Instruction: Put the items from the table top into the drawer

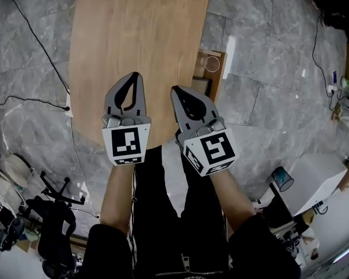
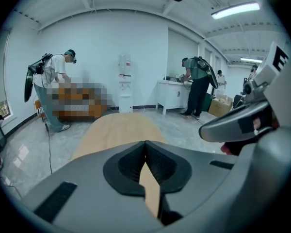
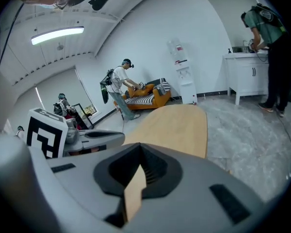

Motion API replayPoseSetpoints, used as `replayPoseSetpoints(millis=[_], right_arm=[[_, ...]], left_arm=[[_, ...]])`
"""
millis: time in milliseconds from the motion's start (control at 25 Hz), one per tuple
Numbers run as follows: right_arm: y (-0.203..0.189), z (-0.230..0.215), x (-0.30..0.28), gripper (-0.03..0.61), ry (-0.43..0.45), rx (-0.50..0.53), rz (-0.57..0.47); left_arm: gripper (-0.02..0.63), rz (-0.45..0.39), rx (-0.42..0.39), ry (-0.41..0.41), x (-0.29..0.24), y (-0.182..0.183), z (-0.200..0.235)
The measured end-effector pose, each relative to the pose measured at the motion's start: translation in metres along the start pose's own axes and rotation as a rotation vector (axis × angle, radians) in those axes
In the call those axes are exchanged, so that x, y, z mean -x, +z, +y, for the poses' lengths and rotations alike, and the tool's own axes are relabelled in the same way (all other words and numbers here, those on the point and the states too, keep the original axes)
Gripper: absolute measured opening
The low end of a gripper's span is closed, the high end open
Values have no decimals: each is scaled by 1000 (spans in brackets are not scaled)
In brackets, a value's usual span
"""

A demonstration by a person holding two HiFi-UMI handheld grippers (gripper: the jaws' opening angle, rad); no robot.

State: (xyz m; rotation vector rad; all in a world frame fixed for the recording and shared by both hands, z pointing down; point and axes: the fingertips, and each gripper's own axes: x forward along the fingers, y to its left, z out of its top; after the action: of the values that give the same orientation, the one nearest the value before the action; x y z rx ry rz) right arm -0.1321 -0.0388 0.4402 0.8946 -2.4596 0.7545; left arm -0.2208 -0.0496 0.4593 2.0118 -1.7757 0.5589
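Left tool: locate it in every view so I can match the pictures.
Head view: left tool, left of centre, shut, over the near end of the wooden table.
Left gripper view: the tool itself fills the bottom, shut.
Right gripper view: the tool reaches in from the left edge, mid-height.
Shared landmark: the wooden table, ahead of the tool in all three.

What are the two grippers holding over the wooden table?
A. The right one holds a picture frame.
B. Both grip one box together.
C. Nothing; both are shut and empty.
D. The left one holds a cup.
C: the left gripper and the right gripper each have their jaws closed tip to tip with nothing between them; only the table top shows beyond.
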Motion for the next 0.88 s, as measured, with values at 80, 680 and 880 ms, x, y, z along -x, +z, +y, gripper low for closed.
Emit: replayPoseSetpoints(millis=[80, 680, 880], right_arm=[[5, 10, -8, 8, 8, 21, -1], [1, 56, -41, 8, 63, 80, 41], [-2, 61, -44, 8, 68, 89, 53]], left_arm=[[14, -14, 15, 23, 8, 0, 12], [14, -7, 91, 109, 43, -26, 62], [14, -7, 102, 118, 45, -29, 68]])
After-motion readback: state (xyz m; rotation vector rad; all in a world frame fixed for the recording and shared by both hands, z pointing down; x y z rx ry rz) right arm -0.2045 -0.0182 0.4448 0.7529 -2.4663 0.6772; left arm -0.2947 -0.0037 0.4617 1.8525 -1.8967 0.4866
